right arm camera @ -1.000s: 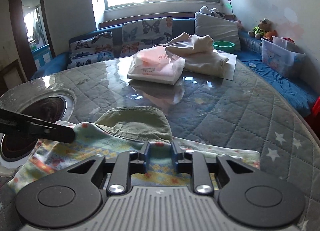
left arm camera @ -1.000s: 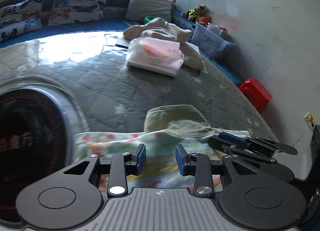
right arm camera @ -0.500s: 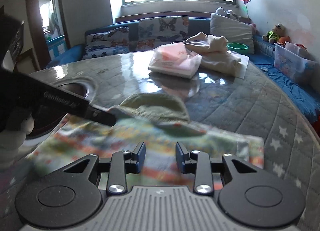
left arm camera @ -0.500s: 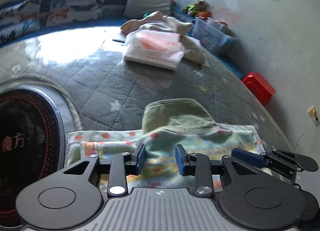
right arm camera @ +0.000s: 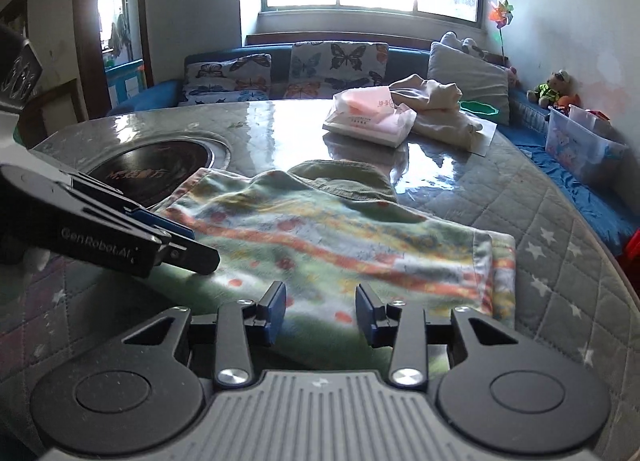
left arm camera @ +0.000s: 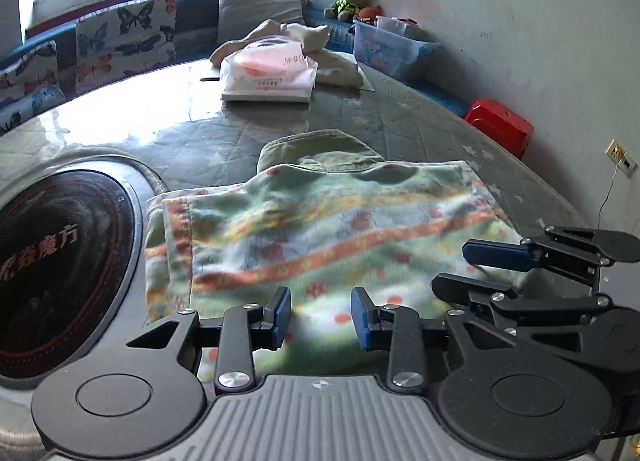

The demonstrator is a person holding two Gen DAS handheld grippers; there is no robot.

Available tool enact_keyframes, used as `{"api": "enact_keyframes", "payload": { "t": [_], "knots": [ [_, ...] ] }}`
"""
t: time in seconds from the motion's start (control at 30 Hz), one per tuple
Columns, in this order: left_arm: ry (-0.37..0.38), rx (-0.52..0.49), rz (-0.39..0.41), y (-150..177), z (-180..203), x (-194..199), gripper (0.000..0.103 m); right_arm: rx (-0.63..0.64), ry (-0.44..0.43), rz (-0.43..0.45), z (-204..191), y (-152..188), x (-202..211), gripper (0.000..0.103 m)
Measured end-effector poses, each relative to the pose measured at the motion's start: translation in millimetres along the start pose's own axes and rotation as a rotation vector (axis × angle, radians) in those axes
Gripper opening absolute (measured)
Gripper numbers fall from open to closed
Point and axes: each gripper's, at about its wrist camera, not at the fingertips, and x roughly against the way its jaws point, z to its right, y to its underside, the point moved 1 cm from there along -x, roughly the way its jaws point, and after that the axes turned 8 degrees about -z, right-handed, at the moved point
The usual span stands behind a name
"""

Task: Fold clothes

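Two grippers hung low over the big round table (right arm camera: pixel 532 197) with its grey quilted star cover, near its front edge. There the soft flowered cloth with orange stripes (left arm camera: pixel 320 229) lay spread flat with one side doubled over, half on top of a green corduroy garment (left arm camera: pixel 320 145), so the grippers were close enough to reach it. A white and pink tissue pack (right arm camera: pixel 368 117) sat well apart at the back. The left gripper (left arm camera: pixel 320 317) had its fingers wide apart, holding nothing. The right gripper (right arm camera: pixel 320 313) was the same, wide apart and empty.
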Motion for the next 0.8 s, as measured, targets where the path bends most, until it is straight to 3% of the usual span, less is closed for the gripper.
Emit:
{"api": "enact_keyframes", "payload": {
  "t": [0.27, 0.67, 0.8],
  "knots": [
    [-0.024, 0.023, 0.019, 11, 5, 11, 0.04, -0.009, 0.017, 0.011, -9, 10, 6, 0.042],
    [-0.045, 0.06, 0.039, 27, 8, 31, 0.073, -0.038, 0.043, 0.042, -16, 15, 25, 0.084],
    [-0.054, 0.071, 0.044, 33, 9, 37, 0.08, -0.043, 0.051, 0.053, -17, 17, 30, 0.09]
  ]
}}
